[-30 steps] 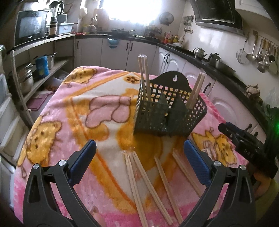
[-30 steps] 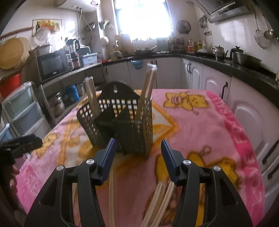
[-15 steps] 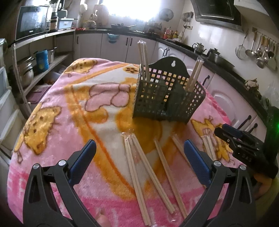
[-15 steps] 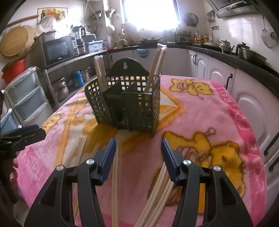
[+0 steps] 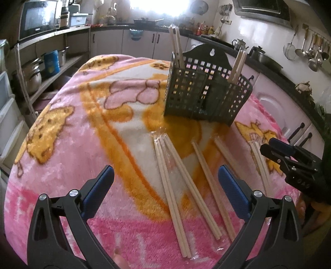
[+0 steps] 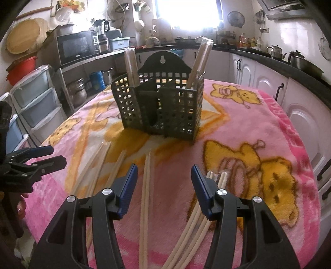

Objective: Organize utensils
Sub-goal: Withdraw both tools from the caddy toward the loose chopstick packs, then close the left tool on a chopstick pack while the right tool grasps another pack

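Both grippers, left (image 5: 165, 187) & right (image 6: 164, 182), jaws apart, nothing held. Chopsticks (image 5: 175, 175) lie just before the basket (image 5: 206, 97), on the blanket (image 5: 72, 144).

Microwave (image 5: 38, 17) brand mark: too small and blurred to read.
Blanket (image 6: 293, 132) edge lettering: large pink letters along the border, cut off and illegible.
Other text: none readable.

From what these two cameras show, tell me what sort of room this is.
Most likely a home kitchen: a microwave on a shelf, kettles on a dark countertop, and ladles hanging on the tiled wall.
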Motion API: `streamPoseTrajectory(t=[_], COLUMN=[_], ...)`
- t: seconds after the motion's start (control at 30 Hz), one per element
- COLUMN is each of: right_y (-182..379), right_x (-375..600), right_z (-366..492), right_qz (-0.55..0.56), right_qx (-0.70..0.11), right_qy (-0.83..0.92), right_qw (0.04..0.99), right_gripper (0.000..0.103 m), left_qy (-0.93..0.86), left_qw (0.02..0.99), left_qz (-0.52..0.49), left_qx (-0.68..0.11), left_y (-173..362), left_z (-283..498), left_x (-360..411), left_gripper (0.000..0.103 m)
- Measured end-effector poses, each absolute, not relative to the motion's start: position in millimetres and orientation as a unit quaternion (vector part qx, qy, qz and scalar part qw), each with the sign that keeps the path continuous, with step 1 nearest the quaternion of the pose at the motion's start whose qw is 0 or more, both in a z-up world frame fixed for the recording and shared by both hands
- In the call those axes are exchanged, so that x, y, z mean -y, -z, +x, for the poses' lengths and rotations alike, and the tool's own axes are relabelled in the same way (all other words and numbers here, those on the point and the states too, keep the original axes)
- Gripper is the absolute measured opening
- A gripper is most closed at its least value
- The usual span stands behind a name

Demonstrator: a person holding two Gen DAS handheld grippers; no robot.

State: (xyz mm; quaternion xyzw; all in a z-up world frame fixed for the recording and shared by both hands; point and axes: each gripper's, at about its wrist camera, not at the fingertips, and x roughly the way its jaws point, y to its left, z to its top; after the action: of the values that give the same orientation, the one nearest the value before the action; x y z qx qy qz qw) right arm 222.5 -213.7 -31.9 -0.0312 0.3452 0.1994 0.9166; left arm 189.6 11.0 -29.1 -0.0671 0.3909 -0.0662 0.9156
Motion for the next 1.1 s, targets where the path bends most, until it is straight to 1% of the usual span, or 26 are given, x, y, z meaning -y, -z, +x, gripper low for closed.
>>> streamPoseTrajectory(t=[0.4, 0.53, 0.63, 0.67, 0.83, 0.93, 1.1], right_y=[46.0, 49.7, 51.8, 52.9, 58.0, 62.0, 67.6], right_x=[192.5, 185.4, 181.8, 180.2, 175.0, 170.8, 160.8], right_z=[232.1, 239.1, 245.7, 249.2, 263.6, 272.6, 287.4], right_qz=[-0.075, -0.085, -0.09, -0.093, -0.099, -0.105, -0.114], right_qx=[-0.386, -0.396, -0.401, -0.405, -0.422, -0.433, -0.449], right_qy=[-0.206, -0.209, -0.211, -0.21, -0.211, -0.21, -0.21], right_qw=[0.896, 0.89, 0.887, 0.885, 0.876, 0.87, 0.861], right_gripper=[0.052, 0.052, 0.052, 0.052, 0.052, 0.052, 0.052], left_qy=[0.07, 0.07, 0.069, 0.07, 0.071, 0.067, 0.068], left_qw=[0.893, 0.887, 0.885, 0.885, 0.883, 0.882, 0.881], left_qz=[-0.069, -0.071, -0.063, -0.06, -0.056, -0.053, -0.054], left_qx=[-0.438, -0.45, -0.456, -0.457, -0.46, -0.463, -0.466], left_y=[65.1, 72.2, 74.2, 74.1, 71.8, 72.7, 73.3], left_z=[202.4, 209.9, 216.8, 219.5, 233.9, 243.2, 252.3], left_x=[-19.3, -22.3, -21.4, -20.9, -19.6, -18.0, -21.1], left_gripper=[0.091, 0.077, 0.069, 0.067, 0.05, 0.042, 0.032])
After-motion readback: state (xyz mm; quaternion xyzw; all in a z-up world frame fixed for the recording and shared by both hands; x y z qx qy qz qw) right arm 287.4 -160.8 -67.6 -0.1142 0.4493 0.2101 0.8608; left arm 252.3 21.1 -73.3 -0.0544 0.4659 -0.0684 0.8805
